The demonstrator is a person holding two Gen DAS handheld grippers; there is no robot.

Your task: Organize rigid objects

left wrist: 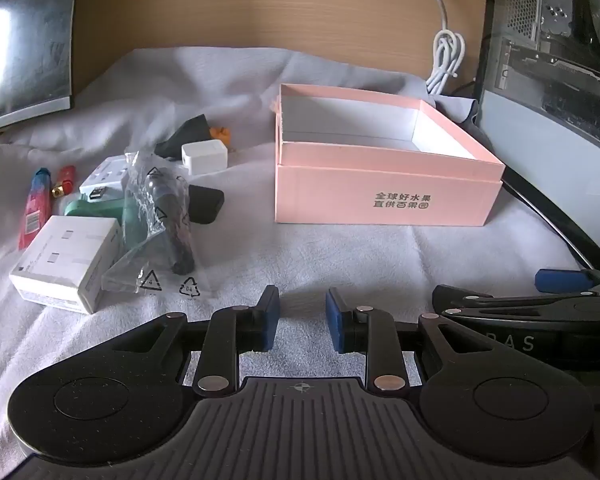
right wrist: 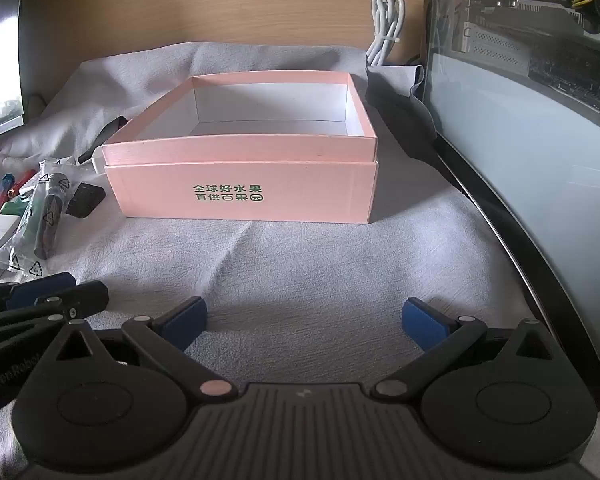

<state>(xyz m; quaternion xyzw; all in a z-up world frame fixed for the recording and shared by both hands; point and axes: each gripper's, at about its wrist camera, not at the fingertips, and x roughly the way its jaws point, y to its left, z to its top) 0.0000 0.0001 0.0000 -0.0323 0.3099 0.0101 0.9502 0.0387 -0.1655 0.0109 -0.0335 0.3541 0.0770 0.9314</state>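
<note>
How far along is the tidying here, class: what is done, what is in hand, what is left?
Done: nothing shows yet; the visible inside of the pink box is bare. In hand: nothing; the left claw and the right claw are both open over the white cloth. Left: the whole pile beside the box, including the white carton, bagged tube and white adapter.

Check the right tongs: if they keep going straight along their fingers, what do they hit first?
Likely the white cloth first, since the open, empty right tongs point downward at it. Beyond that bare stretch stands the pink box, front wall facing them. Depth is hard to judge through the fisheye.
</note>
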